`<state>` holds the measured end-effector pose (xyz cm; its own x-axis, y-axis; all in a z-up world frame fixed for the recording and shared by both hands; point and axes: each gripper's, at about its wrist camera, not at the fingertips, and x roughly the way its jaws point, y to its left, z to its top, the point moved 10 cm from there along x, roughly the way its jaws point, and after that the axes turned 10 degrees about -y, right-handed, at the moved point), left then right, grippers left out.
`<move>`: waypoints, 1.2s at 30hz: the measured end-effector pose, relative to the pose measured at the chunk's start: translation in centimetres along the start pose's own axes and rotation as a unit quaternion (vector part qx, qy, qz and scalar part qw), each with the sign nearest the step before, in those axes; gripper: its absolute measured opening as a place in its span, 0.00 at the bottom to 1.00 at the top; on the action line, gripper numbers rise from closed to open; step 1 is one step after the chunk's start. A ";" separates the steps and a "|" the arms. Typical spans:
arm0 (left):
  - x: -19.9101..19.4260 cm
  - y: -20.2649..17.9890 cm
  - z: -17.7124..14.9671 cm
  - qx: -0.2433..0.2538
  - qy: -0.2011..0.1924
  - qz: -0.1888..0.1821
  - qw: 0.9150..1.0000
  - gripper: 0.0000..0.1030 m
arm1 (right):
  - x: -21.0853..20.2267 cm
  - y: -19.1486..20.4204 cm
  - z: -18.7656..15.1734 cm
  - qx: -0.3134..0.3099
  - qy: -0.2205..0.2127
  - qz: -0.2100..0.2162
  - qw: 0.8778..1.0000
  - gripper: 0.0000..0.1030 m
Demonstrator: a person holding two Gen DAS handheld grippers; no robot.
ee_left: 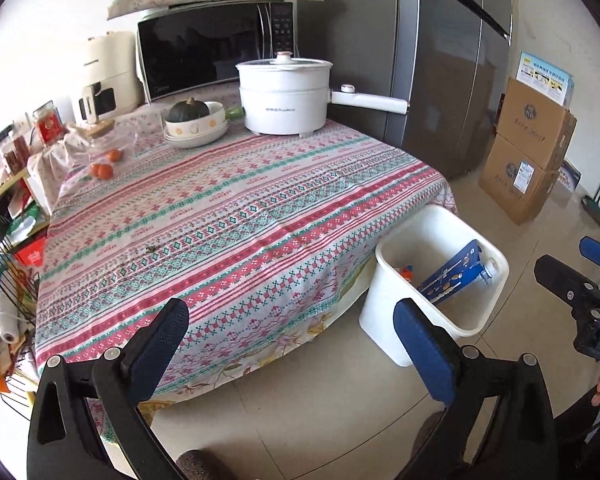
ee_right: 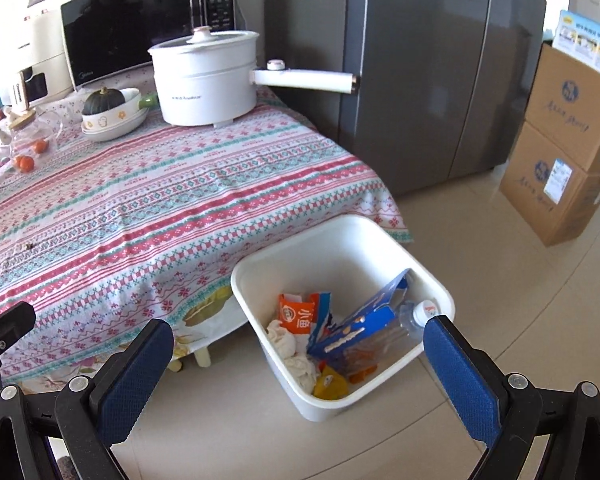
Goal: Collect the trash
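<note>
A white trash bin (ee_right: 340, 240) stands on the floor by the table's right corner; it also shows in the left wrist view (ee_left: 388, 312). It holds a blue carton (ee_right: 364, 320), a plastic bottle (ee_right: 422, 312), an orange wrapper (ee_right: 296, 316), crumpled tissues (ee_right: 288, 344) and a yellow scrap (ee_right: 330, 386). My right gripper (ee_right: 300, 344) is open and empty, above and in front of the bin. My left gripper (ee_left: 292, 328) is open and empty, over the table's near edge. A tiny dark crumb (ee_left: 151, 248) lies on the tablecloth.
The table with a patterned cloth (ee_left: 236, 208) carries a white electric pot (ee_left: 284, 96), a bowl with a green squash (ee_left: 192, 120), oranges (ee_left: 102, 170), a microwave (ee_left: 216, 48). A grey fridge (ee_right: 440, 72) and stacked cardboard boxes (ee_right: 564, 140) stand to the right. A wire rack (ee_left: 8, 260) stands at left.
</note>
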<state>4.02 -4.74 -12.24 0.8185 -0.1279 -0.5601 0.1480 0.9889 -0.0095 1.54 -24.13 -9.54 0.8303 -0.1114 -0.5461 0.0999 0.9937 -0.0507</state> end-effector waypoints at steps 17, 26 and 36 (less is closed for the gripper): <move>-2.6 0.6 2.3 -0.015 -0.073 -0.003 0.997 1.00 | -1.1 0.8 1.7 0.019 -0.063 -0.021 0.998 1.00; -2.7 0.1 2.1 -0.013 -0.075 -0.009 0.997 1.00 | -1.8 0.6 2.4 0.016 -0.084 -0.022 0.996 1.00; -3.0 -0.2 2.3 -0.012 -0.081 -0.014 0.997 1.00 | -1.7 0.6 2.4 0.019 -0.083 -0.020 0.996 1.00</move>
<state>2.81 -4.71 -8.68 0.8936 -0.1648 -0.4176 0.1612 0.9859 -0.0441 1.45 -23.41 -6.63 0.9041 -0.1550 -0.3982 0.1532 0.9875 -0.0367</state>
